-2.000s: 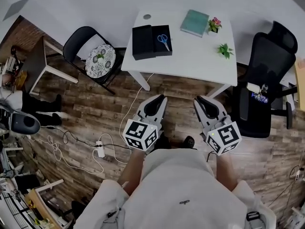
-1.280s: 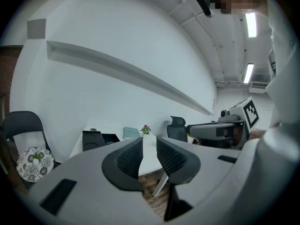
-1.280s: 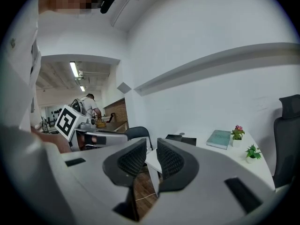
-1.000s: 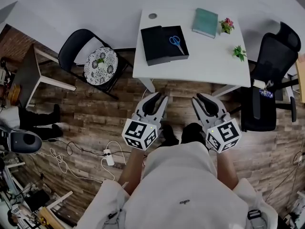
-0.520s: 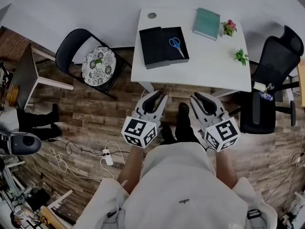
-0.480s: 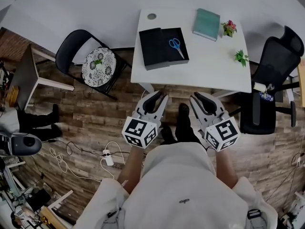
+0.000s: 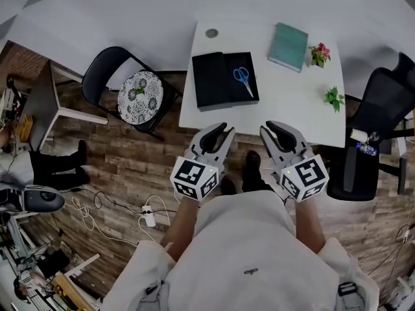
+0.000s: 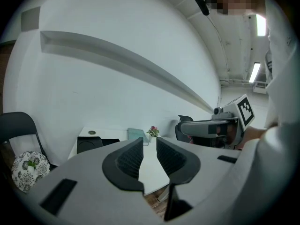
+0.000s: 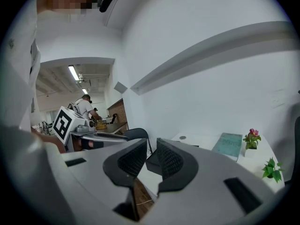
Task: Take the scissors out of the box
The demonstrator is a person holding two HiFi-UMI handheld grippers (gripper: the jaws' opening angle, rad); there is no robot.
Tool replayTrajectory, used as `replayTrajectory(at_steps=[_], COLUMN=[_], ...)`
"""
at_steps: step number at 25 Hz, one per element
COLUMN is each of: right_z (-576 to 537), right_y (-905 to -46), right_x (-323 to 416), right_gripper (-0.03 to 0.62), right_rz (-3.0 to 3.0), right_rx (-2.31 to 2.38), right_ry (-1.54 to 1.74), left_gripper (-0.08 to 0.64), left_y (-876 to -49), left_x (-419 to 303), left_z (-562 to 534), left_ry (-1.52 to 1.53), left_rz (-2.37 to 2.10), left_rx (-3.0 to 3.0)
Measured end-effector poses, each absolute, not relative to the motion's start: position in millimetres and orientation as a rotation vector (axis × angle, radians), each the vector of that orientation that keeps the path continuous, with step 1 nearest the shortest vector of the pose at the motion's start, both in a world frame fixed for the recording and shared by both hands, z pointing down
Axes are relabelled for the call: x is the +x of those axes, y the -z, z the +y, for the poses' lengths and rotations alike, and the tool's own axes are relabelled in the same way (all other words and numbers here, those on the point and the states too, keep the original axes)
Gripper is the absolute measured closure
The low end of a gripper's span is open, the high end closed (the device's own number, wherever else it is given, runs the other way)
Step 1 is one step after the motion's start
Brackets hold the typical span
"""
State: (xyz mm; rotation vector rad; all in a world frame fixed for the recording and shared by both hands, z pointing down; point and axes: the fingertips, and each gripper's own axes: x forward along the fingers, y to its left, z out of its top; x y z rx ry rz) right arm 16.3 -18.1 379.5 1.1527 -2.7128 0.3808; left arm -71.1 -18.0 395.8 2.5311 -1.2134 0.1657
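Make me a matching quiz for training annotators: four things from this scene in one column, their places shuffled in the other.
1 scissors
2 book
3 patterned cushion
4 office chair

A on the folding chair
B in the black box
C right of the table, head view
D beside the pink flowers

Pairs: 1-B, 2-D, 3-A, 4-C

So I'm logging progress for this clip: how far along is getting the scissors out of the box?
Done: only that the box sits open on the table. In hand: nothing; the left gripper and right gripper are empty, jaws slightly apart, well short of the box. Left: everything, since the scissors lie inside the box.
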Motion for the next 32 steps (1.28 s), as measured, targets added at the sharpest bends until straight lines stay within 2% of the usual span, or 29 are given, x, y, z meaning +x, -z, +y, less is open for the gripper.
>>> replayTrajectory(at_steps=[18, 32], right_z=[-101, -123], right_y=[-396, -429], right_x=[49, 30], right_gripper=[0.523, 0.525], right_rz=[-2.779, -2.683], right_rx=[0.927, 0.894], right_ry=[-0.414, -0.524], left_gripper=[0.463, 0.463], left_y=[-405, -423], left_x=[-32, -53], left_z=[-80, -110], left_ry=[-0.176, -0.206], left_rz=[-1.384, -1.359], left_rx=[2.416, 2.365])
